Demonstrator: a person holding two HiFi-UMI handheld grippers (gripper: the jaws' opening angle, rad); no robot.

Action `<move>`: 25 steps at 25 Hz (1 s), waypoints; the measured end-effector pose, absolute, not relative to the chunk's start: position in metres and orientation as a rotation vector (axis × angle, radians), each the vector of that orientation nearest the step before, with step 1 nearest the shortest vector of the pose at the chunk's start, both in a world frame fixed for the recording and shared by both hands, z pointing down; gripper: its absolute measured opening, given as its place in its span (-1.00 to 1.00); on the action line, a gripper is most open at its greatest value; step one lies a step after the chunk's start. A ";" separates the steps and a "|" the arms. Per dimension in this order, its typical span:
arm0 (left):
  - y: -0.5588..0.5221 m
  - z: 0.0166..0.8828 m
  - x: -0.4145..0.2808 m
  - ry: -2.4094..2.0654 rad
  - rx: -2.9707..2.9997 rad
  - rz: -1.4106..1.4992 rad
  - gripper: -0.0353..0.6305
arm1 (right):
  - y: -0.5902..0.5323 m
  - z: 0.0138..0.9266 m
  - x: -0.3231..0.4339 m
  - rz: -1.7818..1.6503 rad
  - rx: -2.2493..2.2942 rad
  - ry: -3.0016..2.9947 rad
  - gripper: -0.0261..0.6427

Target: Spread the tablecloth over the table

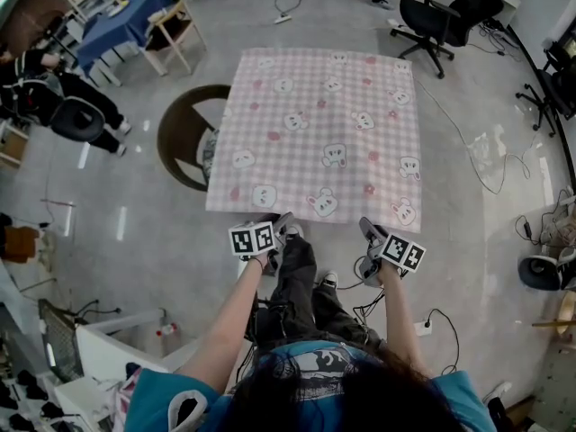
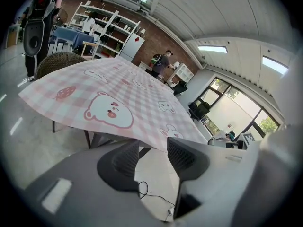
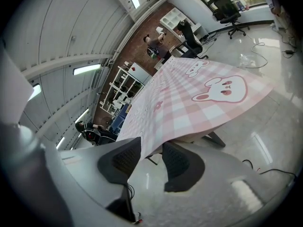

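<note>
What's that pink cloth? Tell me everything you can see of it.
The tablecloth is a thin-looking square fabric, pink-and-white checked, printed with cartoon bears and rabbits. It lies spread flat, covering the whole top of a table; its edges overhang, and only dark legs show beneath. A round woven chair shows at its left edge. The left gripper and right gripper hover off its near edge, jaws apart, not touching it.

Teal T-shirt [image 1: 155, 401], dark trousers [image 1: 297, 282]; grey left gripper [image 1: 285, 222], right gripper [image 1: 368, 229] (marker cubes [image 1: 252, 238]).

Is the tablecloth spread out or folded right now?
Spread: the tablecloth lies open as one flat square, no folds showing, its near edge overhanging.
</note>
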State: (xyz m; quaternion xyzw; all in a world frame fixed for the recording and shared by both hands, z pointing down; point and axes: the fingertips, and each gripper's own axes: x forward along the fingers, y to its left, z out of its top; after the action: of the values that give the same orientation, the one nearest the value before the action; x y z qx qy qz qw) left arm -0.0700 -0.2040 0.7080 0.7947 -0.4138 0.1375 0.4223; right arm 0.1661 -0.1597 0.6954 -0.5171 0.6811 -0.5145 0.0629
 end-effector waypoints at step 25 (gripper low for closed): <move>-0.165 0.533 -0.032 -0.969 2.460 0.157 -0.48 | -0.144 0.522 0.111 -1.054 -1.248 2.465 -0.56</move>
State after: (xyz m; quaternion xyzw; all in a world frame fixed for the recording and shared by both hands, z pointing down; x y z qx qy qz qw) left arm -0.0316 -0.1652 0.5333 0.9008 -0.3548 0.0575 0.2438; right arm 0.1114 -0.1444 0.5216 -0.4201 0.8301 -0.3548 0.0921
